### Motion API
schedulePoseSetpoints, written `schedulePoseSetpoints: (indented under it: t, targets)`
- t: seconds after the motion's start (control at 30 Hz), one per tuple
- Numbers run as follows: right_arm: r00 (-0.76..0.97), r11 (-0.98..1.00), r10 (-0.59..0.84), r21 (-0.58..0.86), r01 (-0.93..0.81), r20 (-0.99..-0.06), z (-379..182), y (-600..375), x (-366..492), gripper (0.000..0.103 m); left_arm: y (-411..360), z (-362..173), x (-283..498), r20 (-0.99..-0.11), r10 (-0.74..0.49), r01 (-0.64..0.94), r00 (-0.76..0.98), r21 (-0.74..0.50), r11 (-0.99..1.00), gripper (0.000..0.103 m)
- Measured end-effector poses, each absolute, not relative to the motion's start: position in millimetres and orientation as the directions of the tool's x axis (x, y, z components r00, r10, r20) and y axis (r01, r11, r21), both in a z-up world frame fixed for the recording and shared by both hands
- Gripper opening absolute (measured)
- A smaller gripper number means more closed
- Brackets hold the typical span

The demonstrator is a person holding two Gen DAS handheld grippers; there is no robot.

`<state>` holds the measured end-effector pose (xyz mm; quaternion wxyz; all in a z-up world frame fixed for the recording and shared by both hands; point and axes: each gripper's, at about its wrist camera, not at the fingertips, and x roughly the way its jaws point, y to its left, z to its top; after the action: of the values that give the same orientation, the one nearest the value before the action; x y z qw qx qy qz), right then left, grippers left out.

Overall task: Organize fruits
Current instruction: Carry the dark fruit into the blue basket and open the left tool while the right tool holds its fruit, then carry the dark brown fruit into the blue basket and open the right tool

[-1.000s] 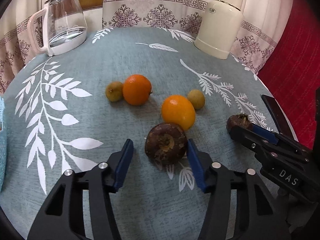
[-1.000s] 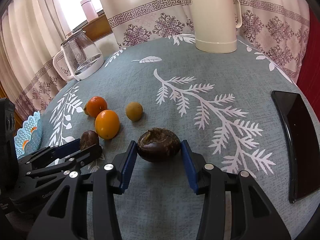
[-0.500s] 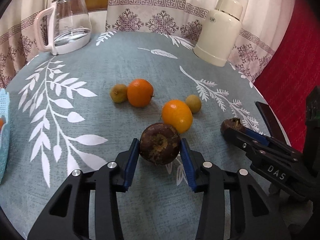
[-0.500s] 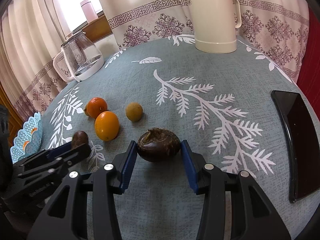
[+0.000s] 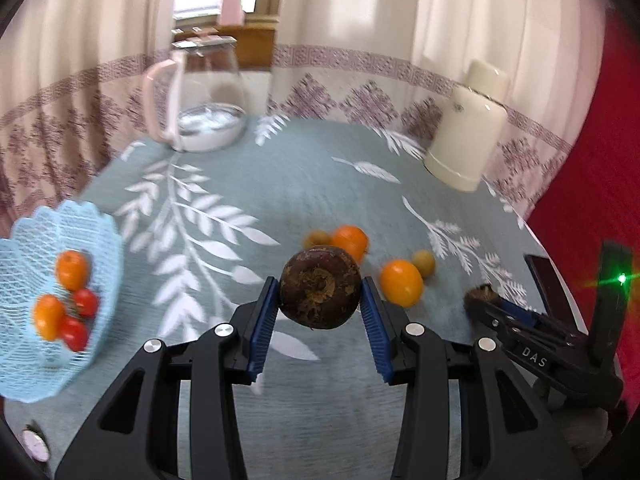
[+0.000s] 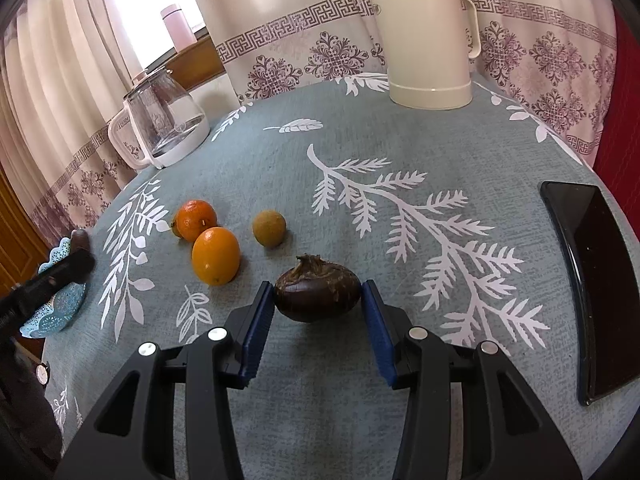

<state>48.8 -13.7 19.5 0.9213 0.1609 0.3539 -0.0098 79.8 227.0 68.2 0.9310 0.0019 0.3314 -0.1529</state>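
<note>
Fingers (image 5: 266,320) of both grippers clamp dark brown fruits (image 5: 320,286).

Two dark brown round fruits (image 5: 320,286) (image 6: 317,291), each clamped between tongs.

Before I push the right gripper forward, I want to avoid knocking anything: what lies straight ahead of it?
The right gripper is shut on a dark brown fruit. Straight ahead is bare tablecloth, then probably the cream thermos far back, slightly right; depth is uncertain.
</note>
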Motion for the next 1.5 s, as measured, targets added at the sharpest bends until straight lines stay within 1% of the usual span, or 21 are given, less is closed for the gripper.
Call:
schedulePoseSetpoints:
  t: [0.33, 0.77, 1.2, 1.27, 1.3, 1.33, 1.4, 1.47, 1.5]
  targets:
    - [0.754, 0.947, 0.096, 0.294, 0.133, -0.650, 20.0, -14.3, 47.7, 0.046, 287.5, 92.0, 66.2, -0.565, -0.159, 0.137, 0.810, -0.082, 0.987, 0.043]
    - [0.759, 0.947, 0.094, 0.293, 0.132, -0.644, 22.4, -15.3, 47.0, 0.046, 362.3, 93.3, 50.1, -0.552, 0.001, -0.044, 0.834, -0.065, 0.997, 0.043]
    - [0.760, 0.948, 0.091, 0.289, 0.132, -0.643, 22.1, -14.6, 46.8, 0.046, 395.9, 86.7, 41.3, -0.564, 0.068, -0.126, 0.823, -0.064, 0.990, 0.043]
    - [0.761, 0.948, 0.090, 0.288, 0.132, -0.642, 22.0, -14.8, 46.5, 0.046, 401.2, 85.1, 40.4, -0.570, 0.077, -0.141, 0.818, -0.068, 0.988, 0.044]
    - [0.762, 0.949, 0.087, 0.287, 0.133, -0.641, 22.1, -14.8, 46.1, 0.046, 402.5, 84.5, 40.7, -0.572, 0.081, -0.147, 0.816, -0.070, 0.987, 0.046]
    - [0.763, 0.949, 0.086, 0.286, 0.133, -0.641, 22.1, -14.9, 45.8, 0.046, 406.5, 83.5, 40.1, -0.575, 0.088, -0.160, 0.814, -0.076, 0.984, 0.051]
    - [0.766, 0.950, 0.082, 0.282, 0.133, -0.638, 23.3, -14.4, 45.1, 0.046, 413.6, 83.5, 38.2, -0.574, 0.100, -0.181, 0.813, -0.085, 0.980, 0.056]
    - [0.766, 0.949, 0.085, 0.286, 0.132, -0.637, 23.8, -13.4, 43.7, 0.046, 422.0, 84.5, 35.5, -0.571, 0.112, -0.200, 0.813, -0.093, 0.975, 0.058]
    - [0.766, 0.948, 0.092, 0.292, 0.129, -0.637, 24.3, -12.5, 43.0, 0.046, 425.1, 85.0, 34.9, -0.569, 0.117, -0.207, 0.814, -0.097, 0.973, 0.061]
